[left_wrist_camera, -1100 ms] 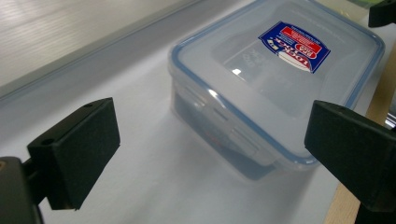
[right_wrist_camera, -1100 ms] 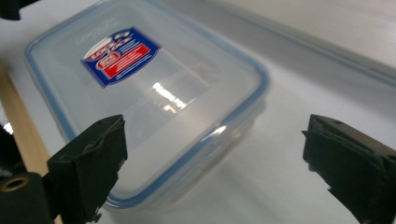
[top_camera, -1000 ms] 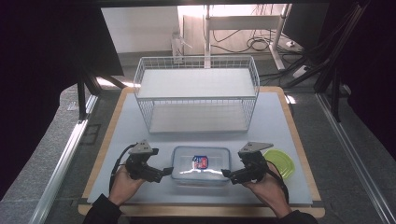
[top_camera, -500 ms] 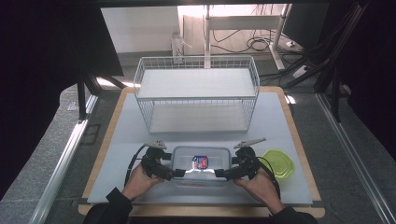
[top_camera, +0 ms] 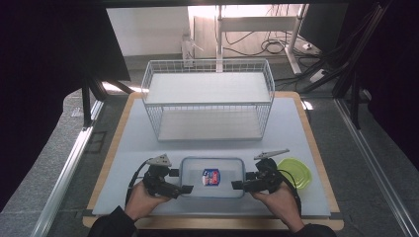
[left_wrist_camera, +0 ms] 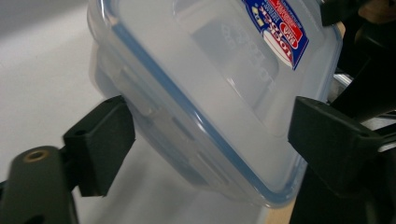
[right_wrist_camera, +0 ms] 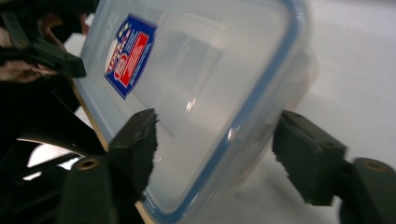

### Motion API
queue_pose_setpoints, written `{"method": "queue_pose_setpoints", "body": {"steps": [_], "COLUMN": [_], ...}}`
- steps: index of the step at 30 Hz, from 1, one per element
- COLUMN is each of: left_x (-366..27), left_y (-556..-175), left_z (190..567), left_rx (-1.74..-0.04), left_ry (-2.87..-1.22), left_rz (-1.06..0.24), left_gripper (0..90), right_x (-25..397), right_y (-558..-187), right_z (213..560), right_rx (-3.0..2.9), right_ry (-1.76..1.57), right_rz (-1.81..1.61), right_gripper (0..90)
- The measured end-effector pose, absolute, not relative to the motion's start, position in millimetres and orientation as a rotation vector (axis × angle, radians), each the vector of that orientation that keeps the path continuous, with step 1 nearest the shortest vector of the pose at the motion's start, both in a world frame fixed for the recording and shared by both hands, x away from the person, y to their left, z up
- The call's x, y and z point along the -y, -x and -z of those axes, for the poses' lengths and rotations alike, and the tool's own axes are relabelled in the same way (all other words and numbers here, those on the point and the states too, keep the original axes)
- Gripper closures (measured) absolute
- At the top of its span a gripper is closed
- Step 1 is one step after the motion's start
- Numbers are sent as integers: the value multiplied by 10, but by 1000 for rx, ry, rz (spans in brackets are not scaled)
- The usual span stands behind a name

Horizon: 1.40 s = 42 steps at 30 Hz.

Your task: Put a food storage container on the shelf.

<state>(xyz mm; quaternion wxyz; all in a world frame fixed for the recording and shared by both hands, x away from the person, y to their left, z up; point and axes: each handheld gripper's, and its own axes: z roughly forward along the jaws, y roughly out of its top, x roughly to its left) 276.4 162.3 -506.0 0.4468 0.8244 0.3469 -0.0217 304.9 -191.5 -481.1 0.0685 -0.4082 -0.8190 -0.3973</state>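
Here a clear plastic container (top_camera: 212, 177) with a blue-rimmed lid and a printed label is seen at the near edge of the tabletop (top_camera: 296, 128), in front of the wire rack (top_camera: 207, 98). It is flanked by both claws: the left claw (top_camera: 185, 189) at its near left corner, the right claw (top_camera: 236, 185) at its near right end. In each gripper view the jaws are held apart, one pad over the lid and one beside the wall, the corner lying between them but not yet clamped. The box is judged to be light, stiff and rather slippery, its smooth plastic offering little friction. A hold at the lid rim, where the blue seal and side latch give an edge, is thought safest; a lopsided lift could tip it. A green lid (top_camera: 295, 173) lies just right of the right claw.
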Motion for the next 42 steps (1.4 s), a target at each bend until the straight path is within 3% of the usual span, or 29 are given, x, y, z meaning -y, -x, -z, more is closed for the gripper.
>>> {"method": "queue_pose_setpoints", "body": {"steps": [3,6,17,42], "left_x": [-1712,-1786,-1809,-1936], "left_y": [-2731,-2690,-2675,-2795], "left_z": [5056,5073,5046,4617], "left_rx": [-893,-911,-977,-935], "left_ry": [-1966,-1902,-1820,-1776], "left_rz": [79,106,82,-45], "left_gripper": [329,401,474,487], "right_x": [1979,2026,2010,1905], "right_y": [-3007,-2985,-2927,-3066], "right_z": [4784,4788,4757,4330], "right_rx": [2439,2398,2365,2424], "right_ry": [1227,1234,1309,1219], "right_rz": [1225,1258,1314,1543], "right_gripper": [427,478,522,541]}}
